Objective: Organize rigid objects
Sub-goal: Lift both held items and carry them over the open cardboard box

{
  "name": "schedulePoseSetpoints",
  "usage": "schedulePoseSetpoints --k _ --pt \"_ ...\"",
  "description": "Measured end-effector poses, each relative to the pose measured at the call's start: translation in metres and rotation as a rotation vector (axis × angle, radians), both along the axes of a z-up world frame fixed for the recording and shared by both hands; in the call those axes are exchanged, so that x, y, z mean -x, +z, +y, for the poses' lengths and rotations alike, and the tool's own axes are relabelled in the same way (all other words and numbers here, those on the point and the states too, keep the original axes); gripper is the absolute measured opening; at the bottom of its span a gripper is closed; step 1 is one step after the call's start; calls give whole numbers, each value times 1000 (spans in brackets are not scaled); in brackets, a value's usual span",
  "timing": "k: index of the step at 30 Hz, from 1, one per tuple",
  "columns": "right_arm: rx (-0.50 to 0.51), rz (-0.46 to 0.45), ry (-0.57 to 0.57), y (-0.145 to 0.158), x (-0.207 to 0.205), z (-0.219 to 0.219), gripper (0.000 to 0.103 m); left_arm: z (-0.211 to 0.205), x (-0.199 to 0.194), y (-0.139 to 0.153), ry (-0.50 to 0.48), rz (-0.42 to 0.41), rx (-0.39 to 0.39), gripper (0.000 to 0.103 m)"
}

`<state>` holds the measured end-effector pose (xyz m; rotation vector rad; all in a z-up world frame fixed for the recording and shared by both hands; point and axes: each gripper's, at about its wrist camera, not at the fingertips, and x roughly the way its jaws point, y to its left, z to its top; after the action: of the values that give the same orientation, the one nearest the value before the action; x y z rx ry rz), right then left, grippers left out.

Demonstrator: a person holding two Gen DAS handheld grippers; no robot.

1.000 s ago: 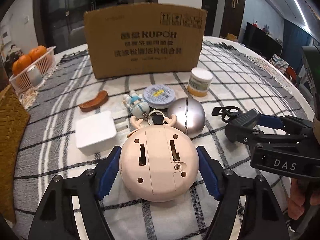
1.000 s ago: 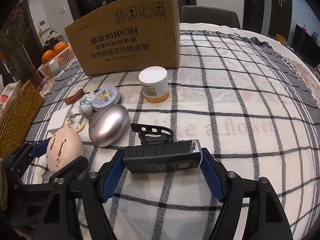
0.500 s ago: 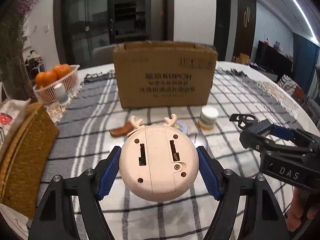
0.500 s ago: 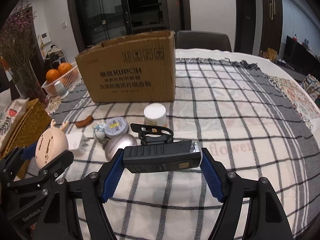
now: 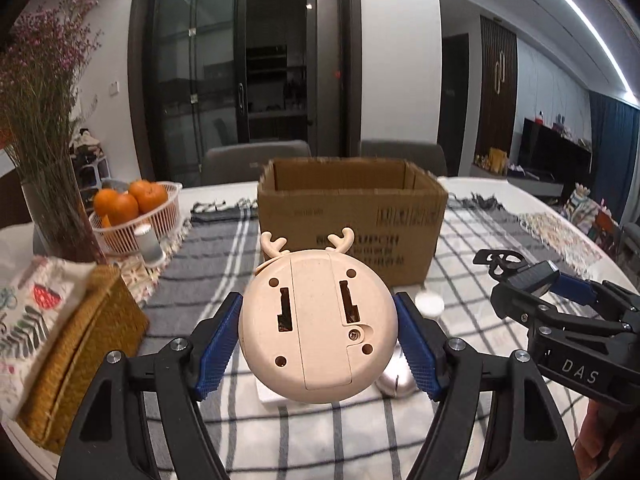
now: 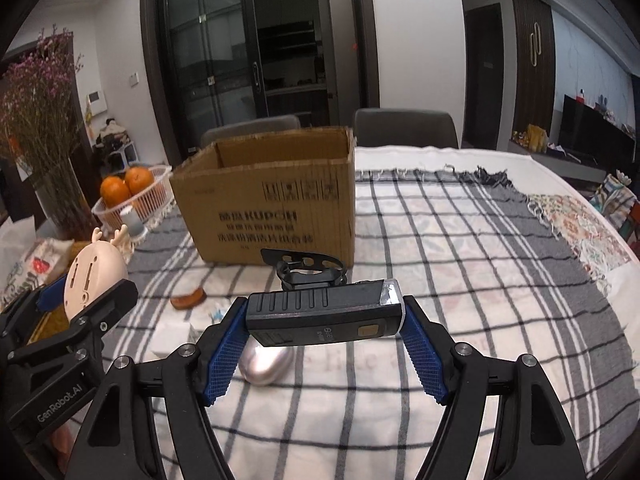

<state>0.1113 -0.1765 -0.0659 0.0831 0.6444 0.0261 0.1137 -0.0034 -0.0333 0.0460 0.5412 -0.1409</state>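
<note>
My left gripper [image 5: 318, 334] is shut on a round beige deer-shaped gadget [image 5: 316, 324] with antlers, held above the table; it also shows at the left of the right wrist view [image 6: 94, 276]. My right gripper [image 6: 324, 340] is shut on a black bike light [image 6: 324, 314] with a mount bracket, also lifted; it shows at the right of the left wrist view [image 5: 528, 278]. An open cardboard box [image 5: 352, 216] stands ahead of both, also in the right wrist view [image 6: 272, 204].
On the checked tablecloth [image 6: 460, 260] lie a silver egg-shaped object [image 6: 266, 364], a brown wooden piece [image 6: 188, 298], a white adapter [image 5: 266, 394] and a white-lidded jar [image 5: 429, 305]. A basket of oranges [image 5: 134, 212], a flower vase [image 5: 60, 216] and a woven basket [image 5: 80, 344] stand at the left.
Both grippers have risen well above the table with their objects and tilted up, so the box's open top is now in view. Both grips are unchanged.
</note>
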Motion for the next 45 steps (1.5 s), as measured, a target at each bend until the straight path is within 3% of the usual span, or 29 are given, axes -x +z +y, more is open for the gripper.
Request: schedulePoseSetpoints --k 13,20,29,45 --pt "-11 -127 -42 50 -26 3 73 8 -33 41 -19 -61 25 74" --pt "-40 -144 -20 55 -46 4 73 5 -46 50 -17 -63 -5 74" --pt "-32 -146 -6 75 -74 4 73 4 -84 65 -51 -9 -6 74" --pt "-21 -35 70 97 -163 8 73 -3 -168 79 -128 143 -52 74"
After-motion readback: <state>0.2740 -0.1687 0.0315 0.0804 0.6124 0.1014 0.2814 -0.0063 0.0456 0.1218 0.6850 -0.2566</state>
